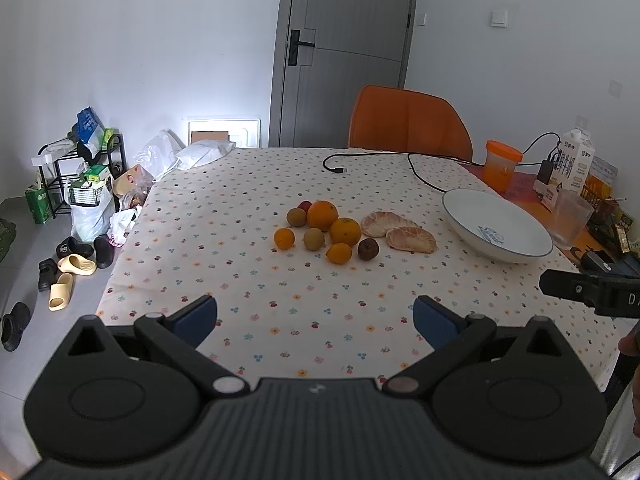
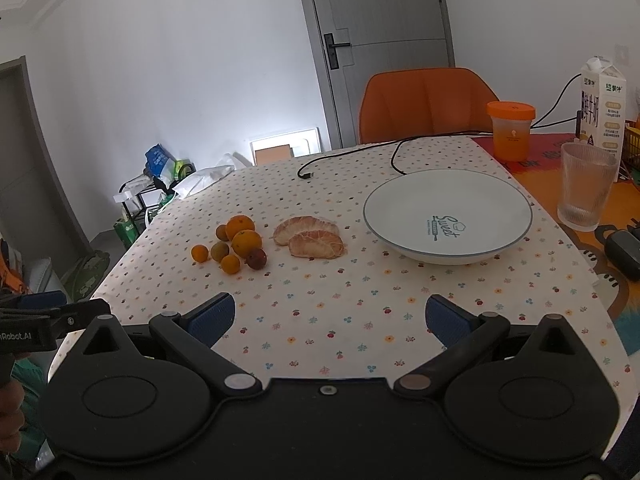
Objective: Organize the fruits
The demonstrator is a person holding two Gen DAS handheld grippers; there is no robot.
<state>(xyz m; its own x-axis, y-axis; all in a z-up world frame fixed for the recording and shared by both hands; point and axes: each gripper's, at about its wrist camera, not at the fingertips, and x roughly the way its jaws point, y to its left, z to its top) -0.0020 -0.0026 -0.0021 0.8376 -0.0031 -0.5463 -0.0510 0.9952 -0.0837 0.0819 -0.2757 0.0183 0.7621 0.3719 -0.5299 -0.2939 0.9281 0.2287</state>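
— Where the flowery cloth covers the counter (image 1: 280,320): a little heap of fruit (image 1: 326,230) in the middle. Two big oranges (image 1: 322,215), two small ones, brownish kiwis (image 1: 313,239), one dark red fruit (image 1: 368,249).

— And right of the heap?

— Two peeled pomelo pieces (image 2: 310,237), touching each other. Then a white plate (image 2: 448,216) with a blue rim, well apart from the heap. Nothing on it but printed words.

— The left claw (image 1: 315,318)?

— Wide apart, blue pads (image 1: 196,318) showing, holding nothing. Low over the near edge of the counter, pointing at the heap.

— The right claw (image 2: 330,316)?

— Wide apart too, holding nothing. Pointing between the pomelo pieces and the plate.

— Behind the plate?

— An orange-lidded cup (image 2: 511,130), a ribbed glass (image 2: 586,186), a milk carton (image 2: 602,108), a black cable (image 1: 400,160). An orange chair (image 1: 408,122) at the far side, then a grey door (image 1: 344,48). Slippers (image 1: 70,274) on the floor to the left.
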